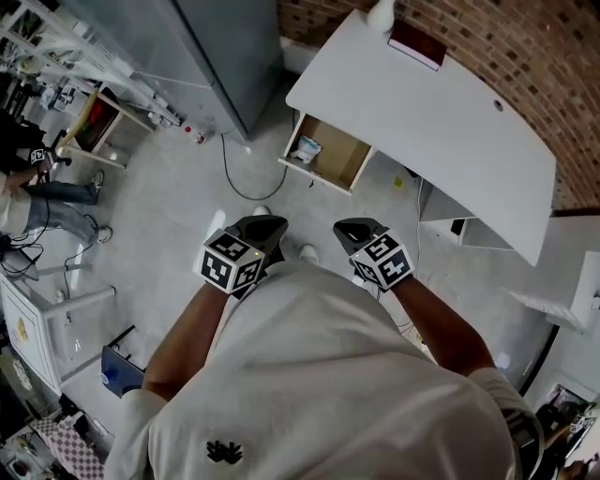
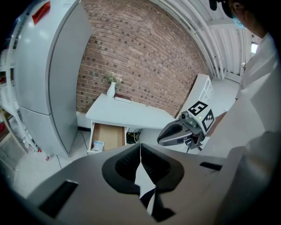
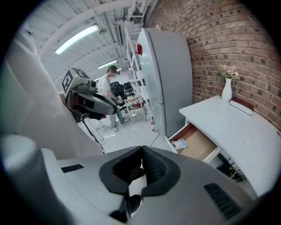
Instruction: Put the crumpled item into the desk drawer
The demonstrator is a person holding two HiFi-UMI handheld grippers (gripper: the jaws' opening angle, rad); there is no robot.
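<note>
- Already the crumpled item [image 1: 307, 150] lies inside the open drawer [image 1: 339, 159] of the desk [image 1: 441, 122], so we judge the placing done.
- We hold the left gripper [image 1: 263, 226] and right gripper [image 1: 355, 231] by our chest, well apart from the desk, jaws together on nothing, since no load is left.

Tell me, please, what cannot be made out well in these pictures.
- Item in the drawer: too small in every view to tell what it is.
- Back of the drawer: hidden under the desk top in the head view.
- Vase: cut off by the top edge in the head view.
- Space under the desk: dark and small in both gripper views.
</note>
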